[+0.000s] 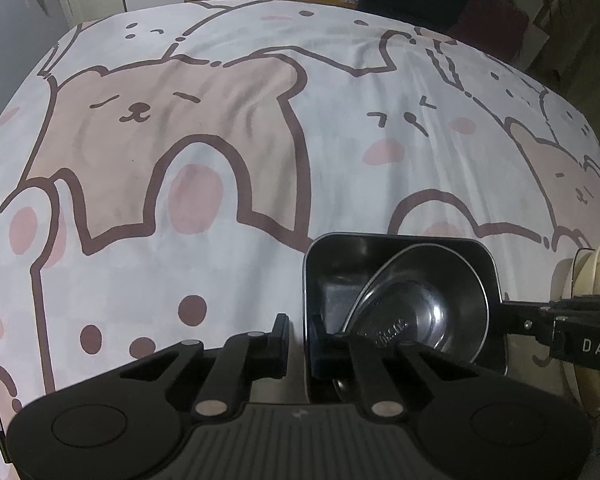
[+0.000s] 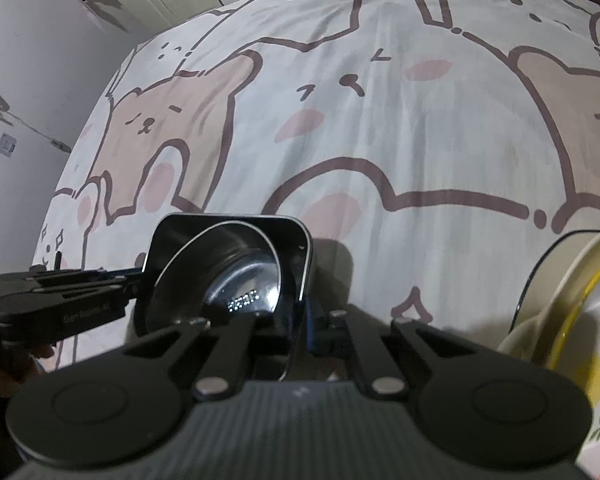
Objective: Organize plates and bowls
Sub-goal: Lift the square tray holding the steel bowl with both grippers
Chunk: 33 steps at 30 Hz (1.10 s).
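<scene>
A dark rectangular metal tray (image 1: 400,240) holds a round steel bowl (image 1: 428,304) that leans tilted inside it. My left gripper (image 1: 302,340) is shut on the tray's left wall, one finger outside, one inside. My right gripper (image 2: 298,320) is shut on the tray's right wall (image 2: 306,264); the bowl shows there too (image 2: 236,272). Each gripper shows in the other's view, the right one (image 1: 540,316) at the tray's far side. The tray sits just above or on the bear-print cloth; I cannot tell which.
A bear-print cloth (image 1: 220,120) covers the table. A stack of cream and yellow plates and bowls (image 2: 572,300) stands right of the tray, also at the right edge of the left wrist view (image 1: 592,280). A shelf and chair lie beyond the table's far edge.
</scene>
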Tool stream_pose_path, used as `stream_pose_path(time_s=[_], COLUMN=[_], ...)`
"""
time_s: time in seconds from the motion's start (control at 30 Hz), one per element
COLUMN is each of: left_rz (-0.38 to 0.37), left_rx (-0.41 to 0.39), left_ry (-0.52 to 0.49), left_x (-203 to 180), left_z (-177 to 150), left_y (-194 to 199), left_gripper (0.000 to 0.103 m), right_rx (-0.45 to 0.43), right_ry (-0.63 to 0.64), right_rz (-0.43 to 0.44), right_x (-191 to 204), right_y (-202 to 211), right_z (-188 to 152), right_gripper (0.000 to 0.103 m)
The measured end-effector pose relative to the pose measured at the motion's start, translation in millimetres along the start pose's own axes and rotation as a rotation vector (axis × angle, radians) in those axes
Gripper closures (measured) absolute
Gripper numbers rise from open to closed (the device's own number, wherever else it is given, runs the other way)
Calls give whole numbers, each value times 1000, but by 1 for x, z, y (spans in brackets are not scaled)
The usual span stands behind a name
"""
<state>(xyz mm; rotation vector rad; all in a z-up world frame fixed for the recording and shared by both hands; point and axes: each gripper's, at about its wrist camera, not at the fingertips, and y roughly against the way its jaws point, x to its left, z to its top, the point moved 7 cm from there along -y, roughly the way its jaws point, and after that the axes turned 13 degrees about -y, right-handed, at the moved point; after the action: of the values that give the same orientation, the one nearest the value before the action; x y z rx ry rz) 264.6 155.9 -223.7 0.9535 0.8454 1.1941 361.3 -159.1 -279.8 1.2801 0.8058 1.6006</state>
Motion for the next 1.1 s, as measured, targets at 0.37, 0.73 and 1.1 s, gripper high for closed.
stream_pose_path(time_s=[0.37, 0.73, 1.1], left_rz=[-31, -33, -55], left_rx=[-9, -92, -221], left_ry=[36, 108, 91], left_x=[0, -7, -64], left_z=[-1, 8, 40], left_y=[-1, 27, 61], left_gripper=[101, 100, 99], right_rx=[0, -51, -174], right_ry=[-14, -17, -30], right_rz=[5, 46, 92], right_x=[-2, -1, -33], right_y=[-2, 16, 75], right_z=[2, 12, 32], right_gripper=[97, 98, 99])
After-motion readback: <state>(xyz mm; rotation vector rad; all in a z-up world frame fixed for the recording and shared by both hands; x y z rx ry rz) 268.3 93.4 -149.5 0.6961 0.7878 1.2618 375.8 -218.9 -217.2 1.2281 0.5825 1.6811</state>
